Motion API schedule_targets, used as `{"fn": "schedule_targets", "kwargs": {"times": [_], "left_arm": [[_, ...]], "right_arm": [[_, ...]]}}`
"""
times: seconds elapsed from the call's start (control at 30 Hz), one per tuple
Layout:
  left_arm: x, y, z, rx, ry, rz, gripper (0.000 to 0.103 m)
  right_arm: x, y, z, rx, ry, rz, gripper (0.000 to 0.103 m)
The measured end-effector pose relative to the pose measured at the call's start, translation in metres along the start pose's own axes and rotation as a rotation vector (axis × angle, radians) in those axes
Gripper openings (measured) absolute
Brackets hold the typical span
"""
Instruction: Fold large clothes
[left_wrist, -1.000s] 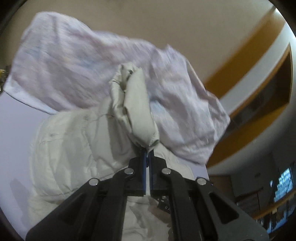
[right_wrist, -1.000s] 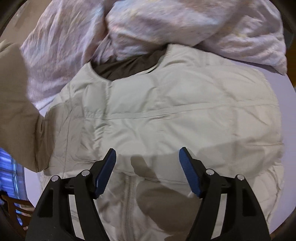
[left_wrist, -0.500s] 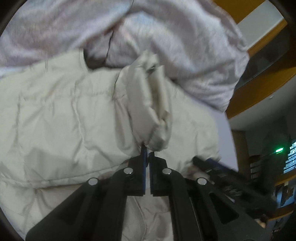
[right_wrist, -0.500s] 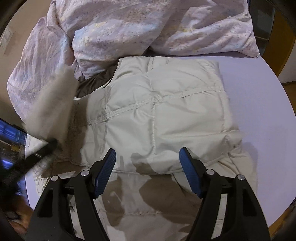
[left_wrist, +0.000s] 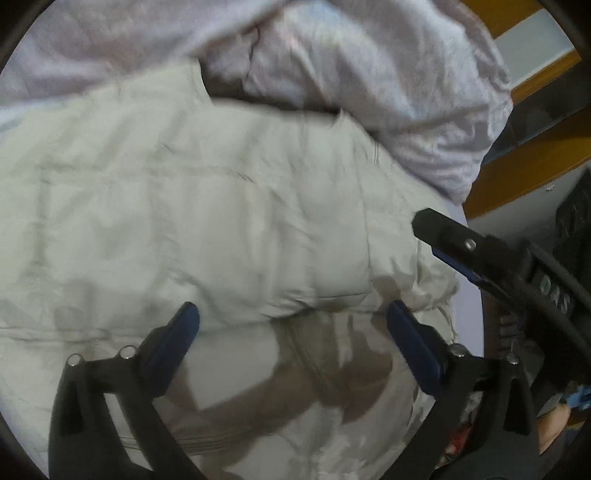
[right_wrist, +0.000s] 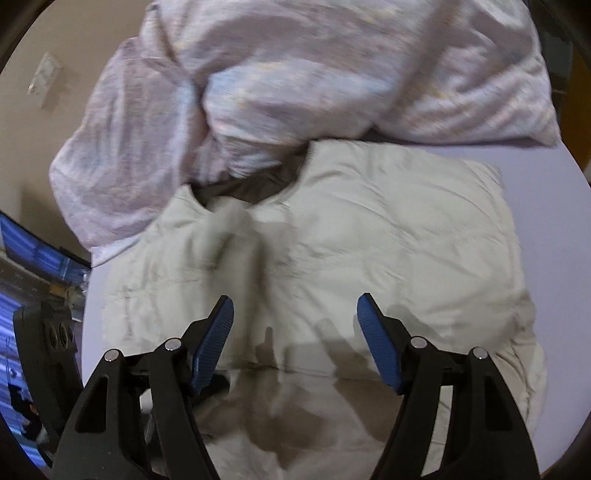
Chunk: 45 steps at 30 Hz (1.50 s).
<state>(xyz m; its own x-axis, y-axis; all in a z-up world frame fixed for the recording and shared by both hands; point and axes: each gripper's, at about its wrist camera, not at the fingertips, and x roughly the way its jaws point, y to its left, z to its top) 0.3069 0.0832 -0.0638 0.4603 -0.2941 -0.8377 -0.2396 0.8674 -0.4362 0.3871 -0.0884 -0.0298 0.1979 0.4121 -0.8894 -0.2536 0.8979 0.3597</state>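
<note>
On a pale lavender bed surface (right_wrist: 535, 192), a cream quilted puffer jacket (right_wrist: 388, 236) lies spread and partly folded, its dark-lined collar opening (right_wrist: 240, 188) pointing toward the far edge, where it meets a heap of crumpled pink-and-white bedding (right_wrist: 295, 74). The bedding is piled along the far edge and touches the jacket's collar end. The jacket fills the middle of the surface, with bare surface showing along its right edge and at the far right corner.

The left gripper (left_wrist: 291, 317) hangs above the jacket's near part with its blue-padded jaws spread wide, nothing between them; its shadow falls on the fabric below. In its view the jacket (left_wrist: 184, 206) is a puffy fold laid over a flatter layer, with a zipper line (left_wrist: 306, 354) running toward the near edge. The right gripper (left_wrist: 447, 243) shows at the right of that view as a black finger with a blue pad, hovering just beside the jacket's right edge.

The right gripper (right_wrist: 295, 321), seen from its own camera, is likewise wide open and grasping nothing, poised over the jacket's near half. A blurred strip of cream fabric (right_wrist: 236, 240) lies across the jacket's left part, too smeared to identify. The bedding (left_wrist: 369, 66) also fills the top of the left view. Orange wooden trim (left_wrist: 535, 147) shows beyond the right edge.
</note>
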Motion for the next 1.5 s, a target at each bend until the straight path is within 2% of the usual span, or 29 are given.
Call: {"fn": "schedule_targets", "kwargs": {"times": [0.13, 0.3, 0.4, 0.57, 0.67, 0.77, 1.0, 1.3, 1.37, 1.5], "left_arm": [[-0.017, 0.015, 0.002, 0.005, -0.027, 0.056, 0.101], [-0.032, 0.05, 0.008, -0.044, -0.045, 0.166, 0.1], [-0.039, 0.064, 0.009, -0.06, -0.048, 0.202, 0.1], [-0.043, 0.083, 0.005, -0.076, -0.042, 0.238, 0.1], [-0.042, 0.086, 0.002, -0.077, -0.036, 0.261, 0.1], [-0.042, 0.09, 0.0, -0.075, -0.034, 0.272, 0.1], [-0.045, 0.094, -0.003, -0.057, -0.033, 0.312, 0.1], [-0.06, 0.103, -0.012, -0.047, -0.047, 0.379, 0.101], [-0.066, 0.107, -0.017, -0.054, -0.049, 0.385, 0.101], [-0.078, 0.116, -0.026, -0.042, -0.058, 0.399, 0.101]], "right_arm": [[0.006, 0.021, 0.009, -0.025, -0.003, 0.038, 0.062], [0.03, 0.041, 0.01, -0.03, 0.06, 0.09, 0.037], [0.043, 0.053, 0.006, -0.042, 0.085, 0.094, 0.031], [0.065, 0.06, -0.001, -0.071, 0.135, 0.046, 0.027], [0.087, 0.05, -0.008, -0.068, 0.2, -0.039, 0.011], [0.096, 0.039, -0.013, -0.046, 0.221, -0.076, 0.0], [0.1, 0.03, -0.018, -0.041, 0.232, -0.114, 0.0], [0.1, 0.047, -0.027, -0.114, 0.22, -0.166, 0.0], [0.096, 0.044, -0.028, -0.084, 0.228, -0.139, 0.0], [0.076, 0.022, -0.03, 0.051, 0.278, -0.029, 0.0]]}}
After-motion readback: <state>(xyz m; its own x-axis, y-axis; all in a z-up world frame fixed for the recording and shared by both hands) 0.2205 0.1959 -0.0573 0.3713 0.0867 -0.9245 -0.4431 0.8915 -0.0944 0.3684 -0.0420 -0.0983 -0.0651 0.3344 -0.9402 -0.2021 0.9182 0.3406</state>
